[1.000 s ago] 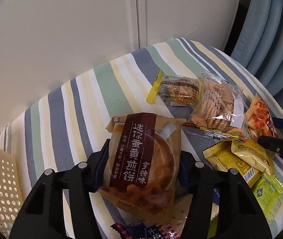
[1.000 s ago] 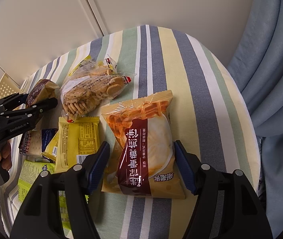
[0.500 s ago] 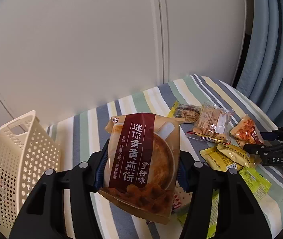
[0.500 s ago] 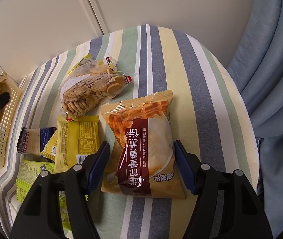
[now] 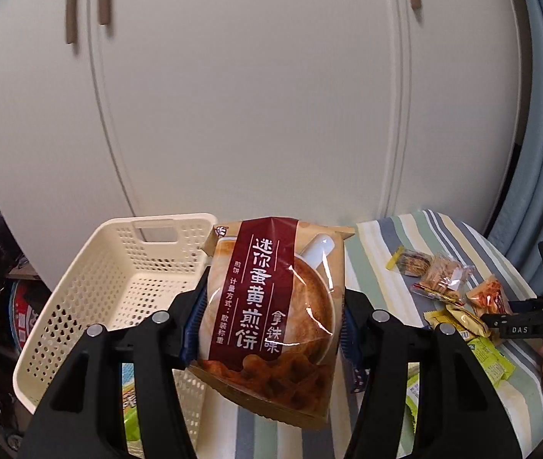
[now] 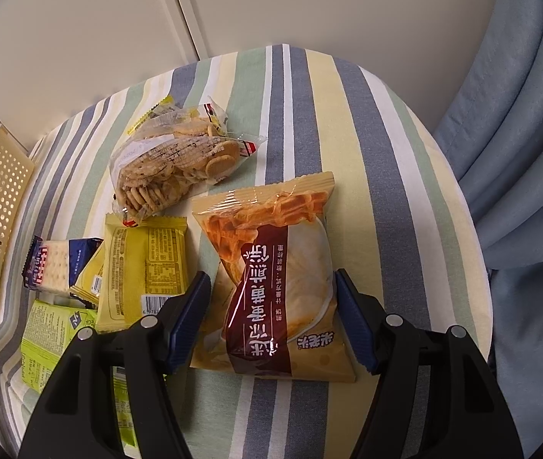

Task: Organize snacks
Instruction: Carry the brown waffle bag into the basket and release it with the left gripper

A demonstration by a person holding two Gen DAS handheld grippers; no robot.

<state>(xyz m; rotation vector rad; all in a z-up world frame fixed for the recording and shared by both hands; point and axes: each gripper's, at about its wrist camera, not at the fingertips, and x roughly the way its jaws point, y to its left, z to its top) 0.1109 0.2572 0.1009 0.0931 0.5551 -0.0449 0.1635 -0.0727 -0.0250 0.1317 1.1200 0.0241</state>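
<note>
The cream perforated plastic basket stands at the left edge of the striped cloth-covered table, and in the left wrist view it lies ahead and to the left of the left gripper, its open top facing up. That gripper's two black fingers are clamped on the sides of a tan and maroon wafer-biscuit packet, which hangs in the air, upright, its long axis running along the fingers, its lower edge clear of the table. The packet sits over the basket's right rim rather than over the middle, so the drop, as I judge it, calls for a short shift to the left before the fingers let go.

The right gripper is well apart from the basket, on the far side of the snack pile. Its blue-padded fingers stand apart, straddling a second yellow and maroon wafer packet lying flat on the cloth, long axis along the fingers; whether the pads touch it I cannot tell. Left of it lie a yellow flat packet, a clear bag of round crackers and a blue cracker packet.
</note>
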